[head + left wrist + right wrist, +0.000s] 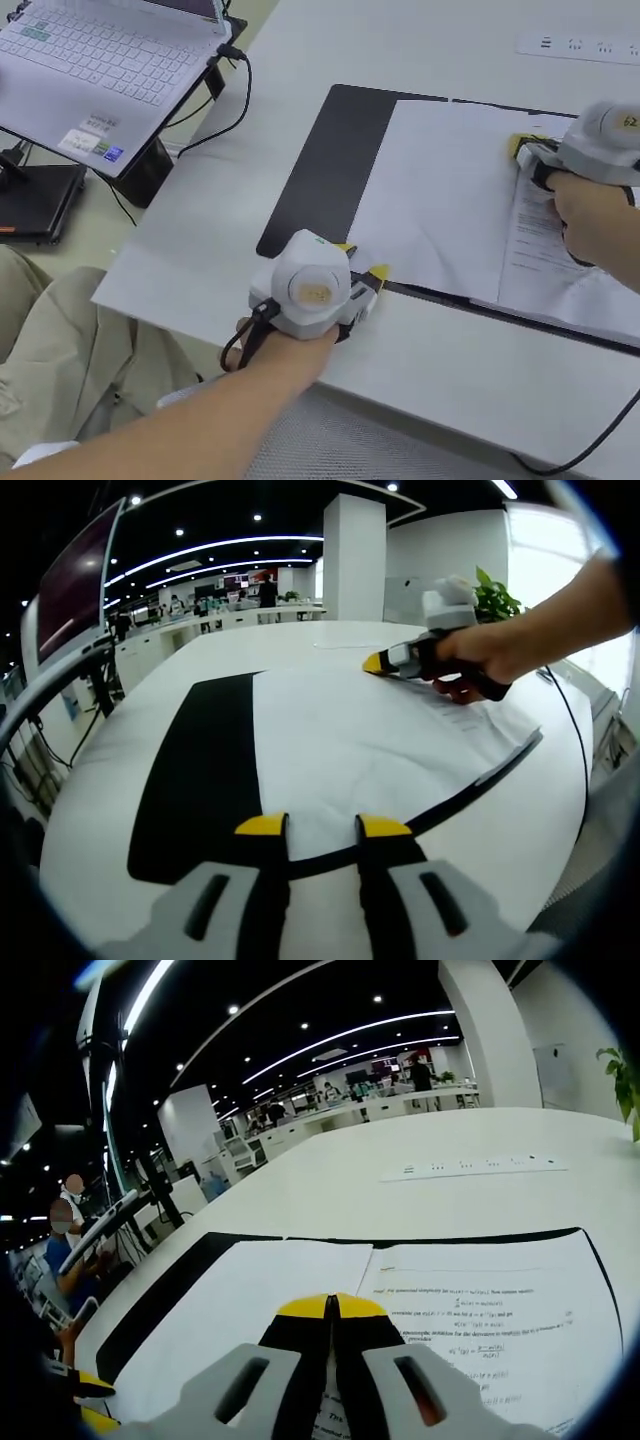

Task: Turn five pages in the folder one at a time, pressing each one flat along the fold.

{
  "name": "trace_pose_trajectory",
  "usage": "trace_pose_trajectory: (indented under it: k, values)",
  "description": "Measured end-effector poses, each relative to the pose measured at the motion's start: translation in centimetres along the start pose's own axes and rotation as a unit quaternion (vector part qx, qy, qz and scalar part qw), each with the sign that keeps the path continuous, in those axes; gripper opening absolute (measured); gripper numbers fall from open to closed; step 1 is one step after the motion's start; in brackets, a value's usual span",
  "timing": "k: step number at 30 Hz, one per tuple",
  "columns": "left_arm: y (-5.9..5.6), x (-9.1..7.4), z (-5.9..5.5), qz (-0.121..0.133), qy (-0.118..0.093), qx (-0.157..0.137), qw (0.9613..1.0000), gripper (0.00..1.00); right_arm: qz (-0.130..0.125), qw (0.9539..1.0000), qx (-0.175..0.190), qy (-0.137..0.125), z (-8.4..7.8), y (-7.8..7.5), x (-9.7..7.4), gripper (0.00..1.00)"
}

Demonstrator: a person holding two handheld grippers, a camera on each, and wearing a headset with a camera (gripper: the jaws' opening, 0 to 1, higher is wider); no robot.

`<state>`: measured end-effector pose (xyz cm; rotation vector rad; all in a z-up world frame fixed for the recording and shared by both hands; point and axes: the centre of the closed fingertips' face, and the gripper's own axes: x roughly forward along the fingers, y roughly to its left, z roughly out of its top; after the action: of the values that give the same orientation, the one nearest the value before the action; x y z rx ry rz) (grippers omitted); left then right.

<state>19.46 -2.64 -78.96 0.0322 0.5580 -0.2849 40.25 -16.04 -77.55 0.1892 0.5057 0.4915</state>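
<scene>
paper pages in an open folder: light, limp, quick to crease

folder [322, 172] lies open near the near edge of the worktop [450, 370]. its black cover is flat toward the left corner, with a blank page [440, 200] spread over it and a printed page [540, 235] on the right side.

handling, as judged: single sheets, very light and floppy, slick against each other, so two may lift together. likely to crease or tear at the binding if pulled hard. best taken at a free edge or near corner, pinched lightly, carried over in an arc, then stroked flat along the fold [370, 1256]. the cover looks stiffer and should lie steady.

left hand-held gripper [322, 828]: jaws part-way apart at the near edge of the blank page, tips at the paper. cannot tell whether the sheet sits between them.

right hand-held gripper [330, 1306]: jaws closed together with nothing between them, tips down on the paper just beside the fold.

hard to make out: the folder's right end is cut off in the head view, and a hand covers part of the printed page. sheet count in each stack cannot be told. binding type is unclear, and the print is too small to read.
</scene>
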Motion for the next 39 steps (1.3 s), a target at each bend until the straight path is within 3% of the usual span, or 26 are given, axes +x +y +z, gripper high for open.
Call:
trace_pose_trajectory:
  k: [3,13,21,39]
  values:
    - [0.0,0.0,0.0,0.001,0.002,0.001,1.0,0.25,0.003,1.0,-0.003,0.003,-0.1,-0.1,-0.1,0.0]
    - [0.0,0.2,-0.1,0.001,0.002,0.003,1.0,0.25,0.008,0.9999,0.009,0.004,-0.7,1.8,-3.5,0.0]
    - [0.0,0.3,-0.1,0.002,0.002,0.004,1.0,0.25,0.012,0.9998,0.017,-0.005,-1.4,1.2,-4.0,0.0]
    - [0.0,0.1,-0.1,0.003,0.001,0.002,1.0,0.25,0.016,0.9994,0.03,-0.006,-3.6,3.1,-7.0,0.0]
